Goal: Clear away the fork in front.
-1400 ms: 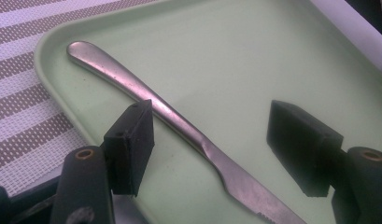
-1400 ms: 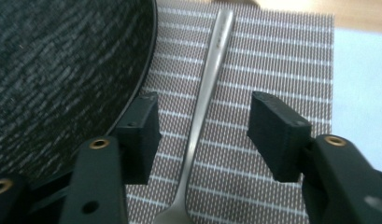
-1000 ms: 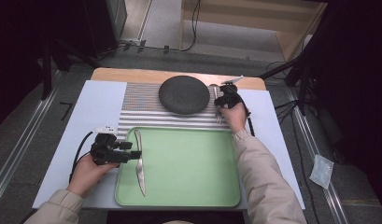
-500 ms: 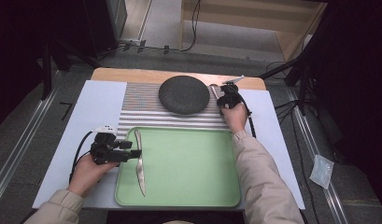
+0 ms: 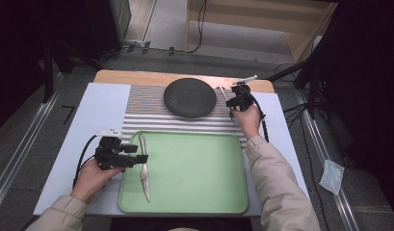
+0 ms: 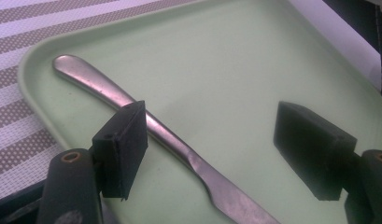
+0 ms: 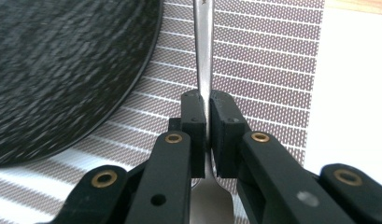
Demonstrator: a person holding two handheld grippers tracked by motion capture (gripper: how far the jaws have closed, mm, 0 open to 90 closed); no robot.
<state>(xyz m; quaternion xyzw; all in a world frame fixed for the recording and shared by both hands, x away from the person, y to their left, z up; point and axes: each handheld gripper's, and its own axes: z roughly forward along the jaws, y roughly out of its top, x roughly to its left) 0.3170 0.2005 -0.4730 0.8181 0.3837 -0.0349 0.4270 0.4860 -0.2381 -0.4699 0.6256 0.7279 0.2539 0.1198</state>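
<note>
My right claw (image 7: 207,135) is clamped on the handle of a piece of steel cutlery (image 7: 203,51) (a fork or spoon, I can't tell which), just beside the dark round plate (image 5: 190,97) on the striped placemat (image 5: 146,108) at the far side of the counter (image 5: 105,103). My left claw (image 6: 221,154) stands wide open over the knife (image 6: 146,126), which lies flat near the left rim of the green tray (image 5: 194,173); one pad (image 6: 123,144) sits over the handle, the other hangs well off to the side.

The risks as I judge them: the right grip is narrow and on smooth metal, so the cutlery could pivot or slide out if I swing it quickly. On the left, closing off-centre would push the knife sideways across the slick tray rather than pinch it.
</note>
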